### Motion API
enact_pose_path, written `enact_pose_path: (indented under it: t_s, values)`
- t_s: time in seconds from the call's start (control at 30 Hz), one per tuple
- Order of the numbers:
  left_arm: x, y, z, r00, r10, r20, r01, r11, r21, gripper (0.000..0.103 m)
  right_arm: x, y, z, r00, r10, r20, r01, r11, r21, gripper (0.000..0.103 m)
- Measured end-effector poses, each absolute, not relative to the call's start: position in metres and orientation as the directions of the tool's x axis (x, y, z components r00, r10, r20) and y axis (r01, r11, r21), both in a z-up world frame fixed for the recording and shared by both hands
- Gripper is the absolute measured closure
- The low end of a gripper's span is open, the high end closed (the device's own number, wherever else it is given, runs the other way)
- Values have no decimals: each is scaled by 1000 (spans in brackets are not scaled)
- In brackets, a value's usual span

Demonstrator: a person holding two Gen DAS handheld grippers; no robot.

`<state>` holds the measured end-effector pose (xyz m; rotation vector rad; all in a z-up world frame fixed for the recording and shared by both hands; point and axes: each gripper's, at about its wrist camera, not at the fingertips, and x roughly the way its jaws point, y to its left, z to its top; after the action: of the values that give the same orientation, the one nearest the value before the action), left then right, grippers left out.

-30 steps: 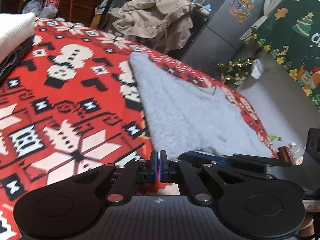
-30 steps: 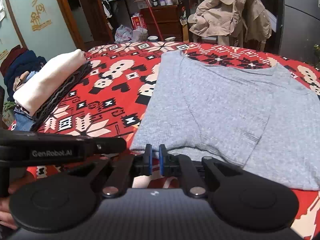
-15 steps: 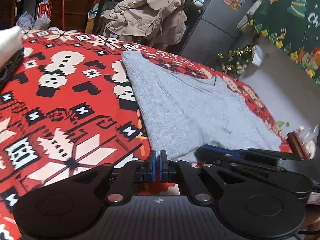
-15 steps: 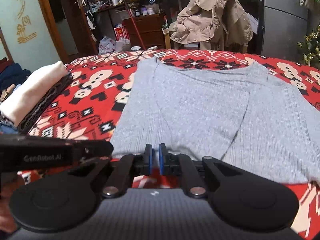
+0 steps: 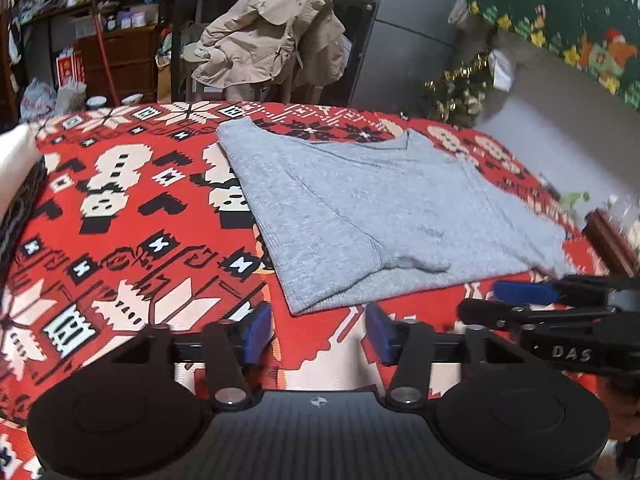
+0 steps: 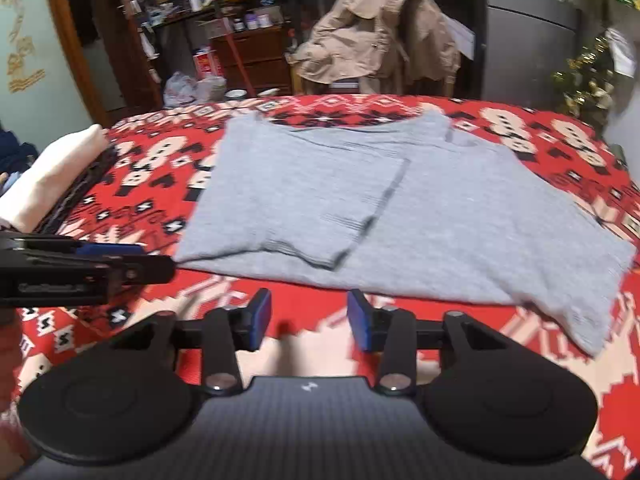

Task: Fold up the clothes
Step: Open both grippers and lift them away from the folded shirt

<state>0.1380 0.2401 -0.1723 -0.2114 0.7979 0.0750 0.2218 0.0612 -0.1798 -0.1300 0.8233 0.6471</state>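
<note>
1. The grey garment (image 6: 400, 208) is lying flat on the red patterned cover (image 5: 120, 240), with one side panel already folded over its middle; its near hem is sitting just beyond both grippers.
2. The left gripper (image 5: 318, 334) is opening its jaws; nothing is lying between the blue pads, and the hem corner is resting just ahead of them.
3. The right gripper (image 6: 308, 320) is likewise opening, with only bare cover showing between its pads.
4. Judged step: a side fold is being released, and the hands are resetting for the following fold.
5. Judged next move: each gripper is needing a fresh pinch on an unfolded edge, probably the spread right side, taking all layers together so the fold is not dragging open.
6. A cream folded stack (image 6: 48, 176) is lying at the left edge, well apart.
</note>
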Motion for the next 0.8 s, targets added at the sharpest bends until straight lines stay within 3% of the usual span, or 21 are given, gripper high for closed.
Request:
enact_pose_path:
  t_s: [0.17, 0.27, 0.4, 0.67, 0.8]
  values:
    - [140, 232, -171, 682, 14, -732, -158, 979, -128, 38, 222, 44, -178, 513, 457, -726, -560, 820, 120, 19]
    - [140, 226, -167, 683, 22, -730, -144, 984, -105, 29, 221, 38, -174, 512, 464, -723, -562, 817, 126, 12]
    - [142, 217, -162, 684, 65, -726, -150, 987, -53, 26, 216, 38, -169, 539, 445, -715, -574, 815, 74, 1]
    - [153, 213, -154, 667, 15, -745, -95, 993, -66, 22, 215, 36, -153, 590, 389, -707, -550, 835, 1, 1]
    - [156, 214, -149, 715, 19, -699, -90, 994, -66, 22, 216, 30, -145, 656, 353, -667, -510, 859, -48, 1]
